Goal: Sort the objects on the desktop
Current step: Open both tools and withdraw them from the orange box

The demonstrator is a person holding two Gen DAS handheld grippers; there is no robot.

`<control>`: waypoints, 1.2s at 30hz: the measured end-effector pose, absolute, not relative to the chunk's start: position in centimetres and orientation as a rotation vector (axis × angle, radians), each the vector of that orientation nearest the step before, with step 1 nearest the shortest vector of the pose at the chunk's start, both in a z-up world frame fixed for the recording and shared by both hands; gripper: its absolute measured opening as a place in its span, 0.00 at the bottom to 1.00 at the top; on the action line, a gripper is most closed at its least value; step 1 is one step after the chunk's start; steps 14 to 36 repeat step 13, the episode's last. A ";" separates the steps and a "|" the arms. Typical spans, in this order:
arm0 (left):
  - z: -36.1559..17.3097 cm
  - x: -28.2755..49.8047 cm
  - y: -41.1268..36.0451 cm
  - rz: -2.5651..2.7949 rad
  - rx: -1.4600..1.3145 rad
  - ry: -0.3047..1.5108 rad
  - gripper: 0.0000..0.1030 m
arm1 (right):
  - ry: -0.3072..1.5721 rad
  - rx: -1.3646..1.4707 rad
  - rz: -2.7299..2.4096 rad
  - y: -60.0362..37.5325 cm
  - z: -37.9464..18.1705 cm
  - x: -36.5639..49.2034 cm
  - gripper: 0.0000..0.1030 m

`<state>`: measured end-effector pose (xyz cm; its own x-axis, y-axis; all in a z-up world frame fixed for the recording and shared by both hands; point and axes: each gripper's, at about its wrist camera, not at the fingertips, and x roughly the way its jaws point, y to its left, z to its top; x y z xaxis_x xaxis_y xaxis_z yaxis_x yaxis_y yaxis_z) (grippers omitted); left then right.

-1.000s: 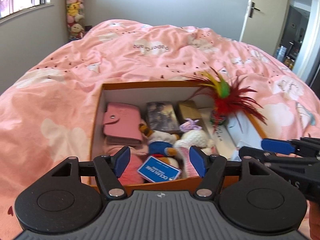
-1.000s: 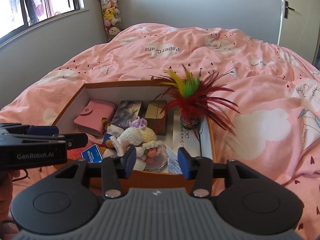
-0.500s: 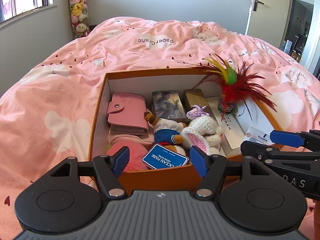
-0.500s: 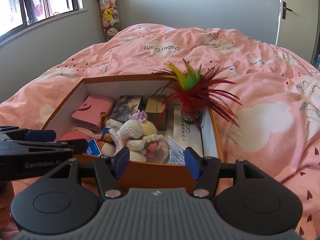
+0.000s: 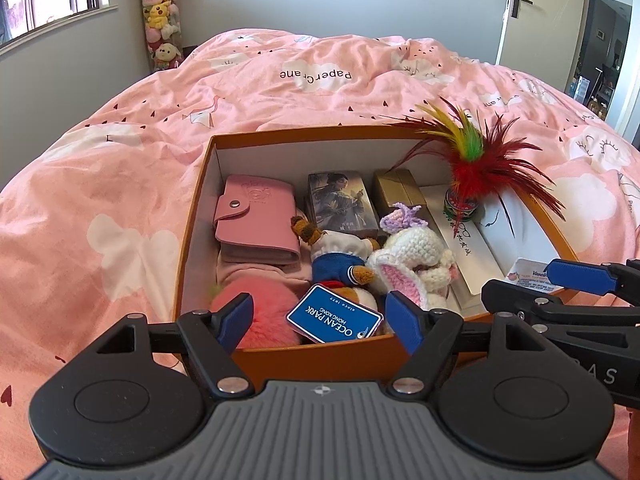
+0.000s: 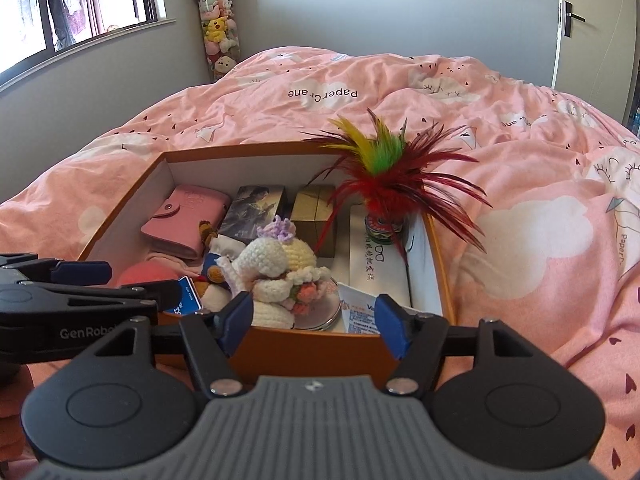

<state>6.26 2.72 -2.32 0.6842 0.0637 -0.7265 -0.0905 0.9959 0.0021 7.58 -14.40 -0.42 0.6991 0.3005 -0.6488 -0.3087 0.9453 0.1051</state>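
The left gripper [image 5: 320,316] hides the near edge of the pink pompom [image 5: 260,308] and blue card [image 5: 334,320]. The orange box [image 5: 192,216] sits on the pink bed [image 5: 100,184], holding wallet [image 5: 254,220], crochet bunny [image 5: 416,256] and feather shuttlecock [image 5: 472,164]. The right gripper [image 6: 314,320] has just been opening; both jaws stand apart, empty.
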 end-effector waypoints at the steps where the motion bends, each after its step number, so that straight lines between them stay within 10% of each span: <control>1: -2.3 6.3 2.7 0.086 -0.035 0.813 0.84 | 0.721 -0.012 0.339 -14.4 -0.4 7.5 0.67; 36: -2.6 6.3 2.8 0.079 -0.044 0.813 0.84 | 0.722 -0.015 0.337 -14.4 -0.5 7.7 0.68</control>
